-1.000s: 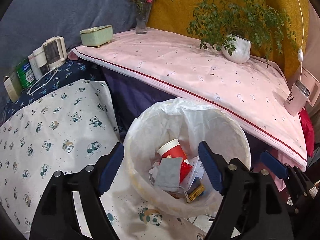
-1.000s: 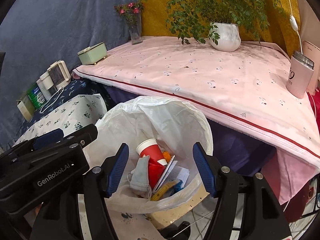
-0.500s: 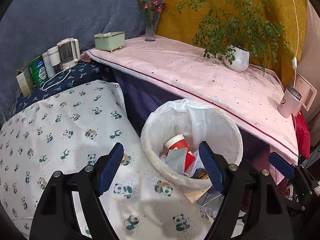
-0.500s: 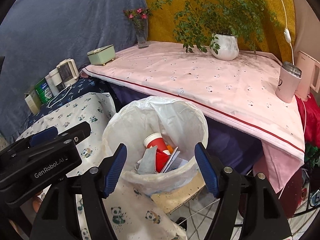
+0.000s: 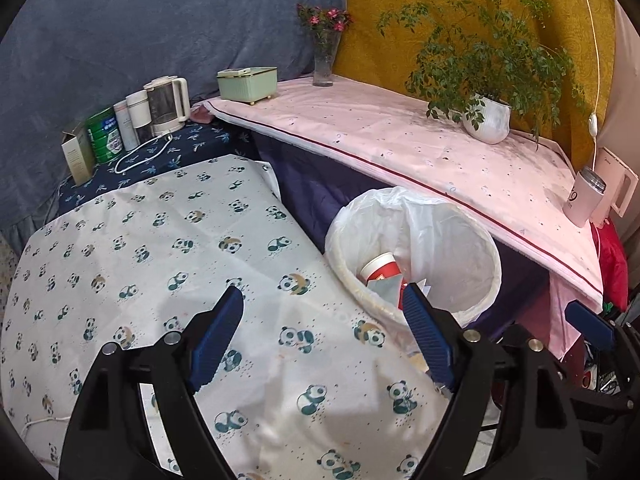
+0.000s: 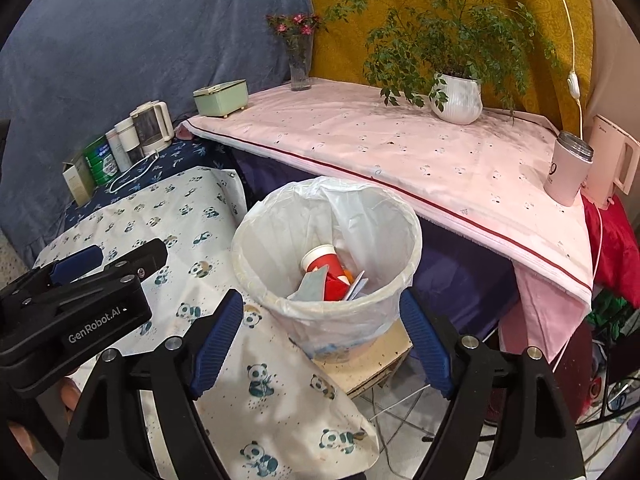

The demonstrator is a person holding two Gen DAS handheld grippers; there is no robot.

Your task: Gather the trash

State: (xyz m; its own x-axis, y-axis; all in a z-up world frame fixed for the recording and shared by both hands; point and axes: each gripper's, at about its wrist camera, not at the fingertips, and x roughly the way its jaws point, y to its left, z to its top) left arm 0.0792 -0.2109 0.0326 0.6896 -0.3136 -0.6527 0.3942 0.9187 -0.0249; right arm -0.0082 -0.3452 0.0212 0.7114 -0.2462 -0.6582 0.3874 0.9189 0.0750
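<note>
A white trash bin lined with a clear bag stands between the two tables; it also shows in the left wrist view. Inside lie a red and white paper cup, a grey piece and papers. My left gripper is open and empty above the panda cloth, left of the bin. My right gripper is open and empty, held above and in front of the bin. The left gripper also shows in the right wrist view.
A panda-print cloth covers the near table. A pink-clothed table behind carries a potted plant, flower vase, green box, pink tumbler and pink kettle. A kettle and tins stand at far left.
Both grippers have pulled back and up from the bin, which now looks smaller and farther. Both stay open and empty.
</note>
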